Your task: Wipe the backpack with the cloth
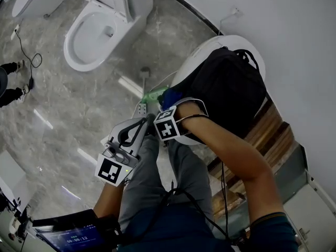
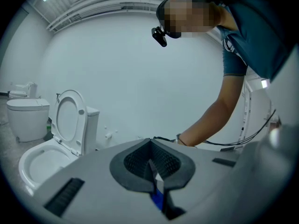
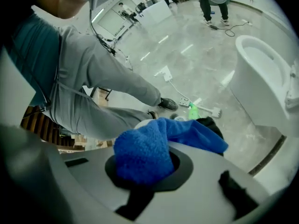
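**Blue cloth (image 3: pixel 140 150) at the backpack's (image 1: pixel 231 88) edge**

The black, soft-sided backpack lies on a closed white toilet lid (image 1: pixel 202 54), covering most of it. The right gripper (image 3: pixel 148 169) pinches the bunched, fluffy cloth at the backpack's left edge. The left gripper (image 2: pixel 152 164), jaws pressed together on nothing, is held apart from the backpack.

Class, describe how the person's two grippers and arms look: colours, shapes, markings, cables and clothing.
The left gripper and right gripper have pale grey shells; the left's fingers are dark and ribbed. Each carries a white cube with black square markers. Black cables trail along the right arm, which has a short teal sleeve.
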`<state>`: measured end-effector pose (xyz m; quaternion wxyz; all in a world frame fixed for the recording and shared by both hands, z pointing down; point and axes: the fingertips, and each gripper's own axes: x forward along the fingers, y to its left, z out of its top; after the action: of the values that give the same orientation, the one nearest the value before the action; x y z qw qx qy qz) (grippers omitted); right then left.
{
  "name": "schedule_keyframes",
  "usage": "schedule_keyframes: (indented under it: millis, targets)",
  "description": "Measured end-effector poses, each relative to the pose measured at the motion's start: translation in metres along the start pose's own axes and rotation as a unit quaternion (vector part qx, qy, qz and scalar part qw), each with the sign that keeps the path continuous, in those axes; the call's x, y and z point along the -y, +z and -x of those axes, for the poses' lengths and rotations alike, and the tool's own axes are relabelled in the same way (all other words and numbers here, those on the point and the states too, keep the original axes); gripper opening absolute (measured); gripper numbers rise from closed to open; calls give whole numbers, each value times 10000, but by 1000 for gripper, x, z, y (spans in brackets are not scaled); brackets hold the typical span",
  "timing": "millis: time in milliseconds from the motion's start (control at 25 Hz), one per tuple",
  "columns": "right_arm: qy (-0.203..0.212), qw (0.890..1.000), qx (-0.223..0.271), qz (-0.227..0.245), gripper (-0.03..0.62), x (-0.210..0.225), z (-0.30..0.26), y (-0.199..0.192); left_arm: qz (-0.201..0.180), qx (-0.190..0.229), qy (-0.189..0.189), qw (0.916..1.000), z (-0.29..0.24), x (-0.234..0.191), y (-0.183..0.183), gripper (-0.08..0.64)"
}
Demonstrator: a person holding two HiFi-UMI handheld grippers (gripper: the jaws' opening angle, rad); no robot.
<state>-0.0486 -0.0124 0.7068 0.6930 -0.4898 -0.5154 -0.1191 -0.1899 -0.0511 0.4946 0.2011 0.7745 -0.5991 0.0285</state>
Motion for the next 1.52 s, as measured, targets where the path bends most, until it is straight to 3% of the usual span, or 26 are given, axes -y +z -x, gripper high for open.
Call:
schedule_keyframes:
  millis: [80,160,280,360,520,600,680,760,800,840,880,1000,1040,1080,1120,1160,1200,1320,1360,1400,1440,1520]
  targets:
    - [28,9999,-39,161,20,-15,-13,14,1,13,10,10000,1,-2,0,3]
    - [-205,9994,-86,268,20,-24,-25,24,-2,33,2,10000,1,-3,1,3]
    - [-1414,9895,181,234,20,-16,-22,36,-20,25,-50,10000,1,-1,2,3]
    - [-2153,9727,772,-402,20,-8,-2,43,-36,-15,-101,9999,0,0,1,3]
    - [-2697,9186,1845,-2222,20,-12,29,20,-69,-60,-228,9997,-5,2,3,3]
    - [-2895,8847,2307,-2834,20,-22,30,-1,-90,-84,-312,9994,-8,6,3,3]
    - [-3142,8432,2816,-3331,20,-34,32,-18,-121,-138,-418,9990,-13,12,2,3]
    - [-3482,7978,3141,-3789,20,-48,32,-37,-158,-191,-526,9983,-19,17,1,3]
    - [-3657,7691,3273,-4095,20,-55,32,-50,-171,-211,-581,9979,-22,19,1,3]
    - [-3818,7341,3388,-4478,20,-64,31,-65,-184,-236,-647,9975,-25,22,2,3]
    - [-3947,6920,3485,-4938,20,-74,28,-82,-210,-269,-732,9967,-27,24,2,3]
    - [-4090,5448,3522,-6418,20,-117,0,-139,-346,-361,-992,9938,-33,35,2,3]
    - [-4147,5062,3404,-6752,20,-131,-13,-157,-384,-378,-1048,9930,-35,41,1,3]
    - [-4248,4799,3261,-6949,20,-139,-21,-169,-409,-389,-1095,9924,-37,46,1,3]
    - [-4389,4653,3135,-7019,20,-142,-23,-175,-425,-398,-1142,9918,-40,51,0,3]
    - [-4551,4602,3053,-6985,20,-138,-20,-172,-438,-410,-1198,9910,-43,53,0,3]
    - [-4717,4629,3032,-6865,20,-129,-13,-163,-455,-430,-1264,9900,-45,56,0,3]
    - [-5100,4891,3166,-6328,20,-97,15,-126,-531,-495,-1432,9870,-50,66,-4,3]
    - [-5142,4886,3235,-6263,20,-92,18,-122,-549,-499,-1456,9866,-51,70,-5,3]
    - [-5129,4779,3311,-6316,20,-93,18,-123,-565,-499,-1476,9862,-52,73,-4,3]
    - [-5077,4580,3366,-6474,20,-100,13,-129,-584,-507,-1500,9857,-52,76,-4,3]
    - [-4964,4079,3282,-6924,20,-124,-6,-153,-624,-548,-1564,9842,-54,78,-6,3]
